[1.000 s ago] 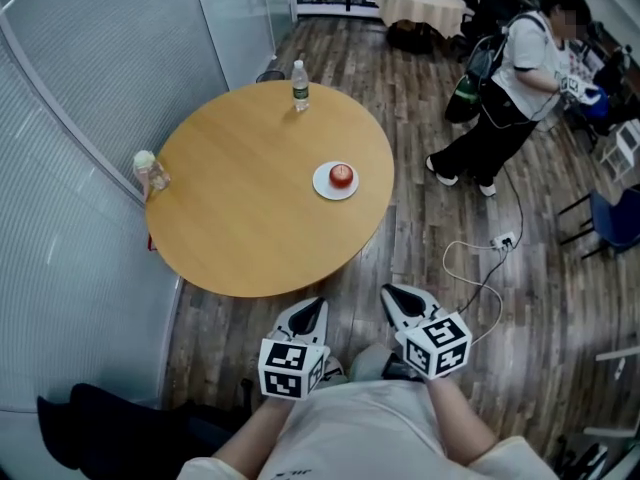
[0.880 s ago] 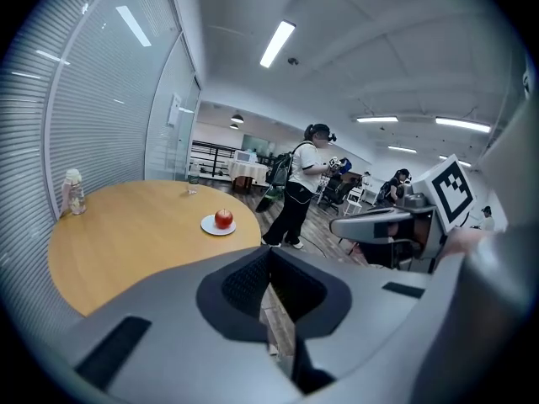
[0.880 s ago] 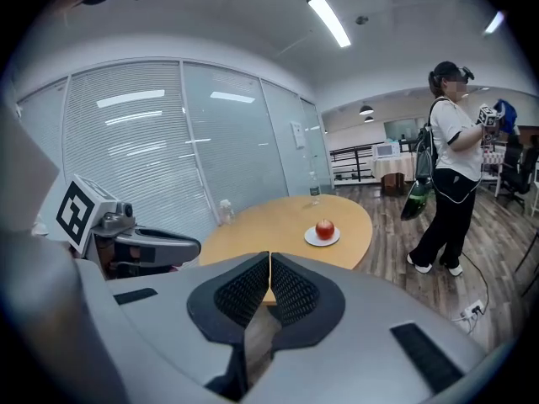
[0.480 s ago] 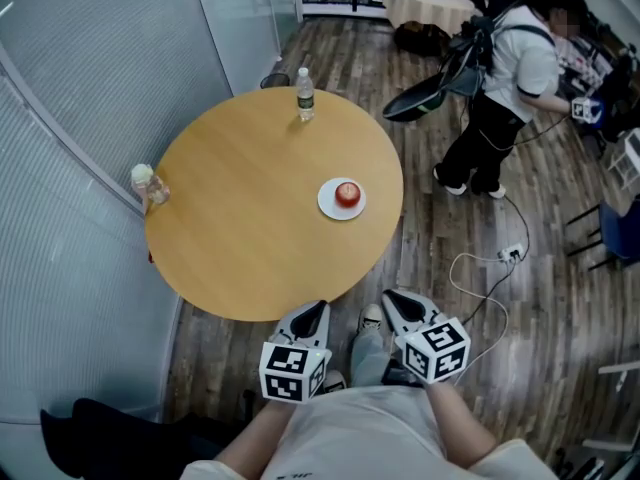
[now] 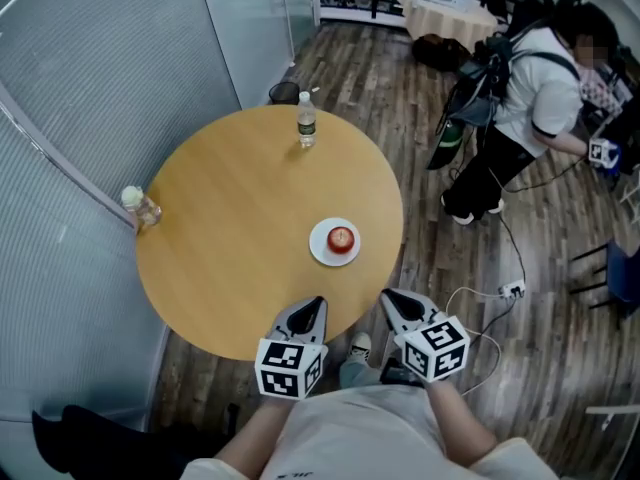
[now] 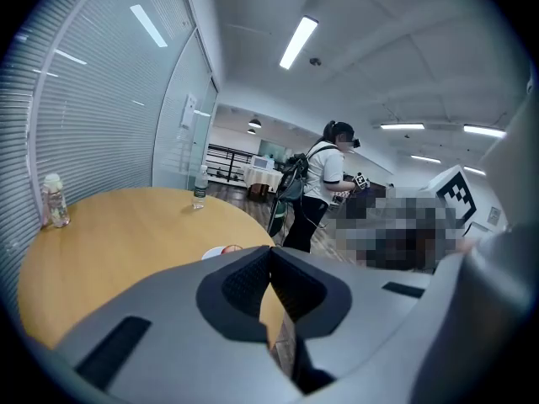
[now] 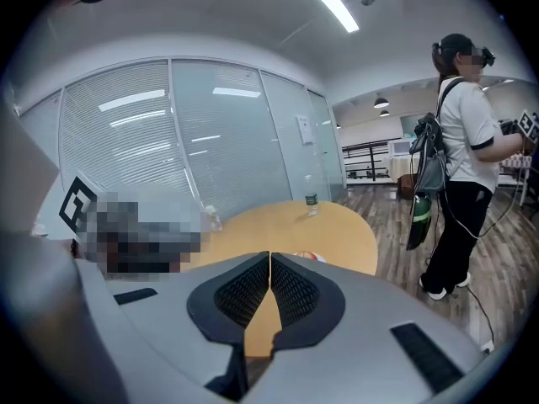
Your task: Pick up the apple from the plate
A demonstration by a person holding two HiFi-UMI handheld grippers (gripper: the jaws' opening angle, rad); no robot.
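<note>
Both the left gripper (image 5: pixel 308 311) and right gripper (image 5: pixel 393 303) are clenched empty at the round table's (image 5: pixel 220 248) near edge, the red apple (image 5: pixel 341 237) on its white plate (image 5: pixel 322 252) just beyond them.

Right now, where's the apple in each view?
Head view: apple on its plate, near centre.
Left gripper view: apple peeks above the jaws, left of centre.
Right gripper view: apple peeks above the jaws, right of centre.
Shared landmark: water bottle beyond it.

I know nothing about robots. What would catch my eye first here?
A red apple on a white plate sits near the round table's front edge. Just before it, the left gripper and right gripper, each bearing a marker cube, are shut and empty. A person stands at upper right.
</note>
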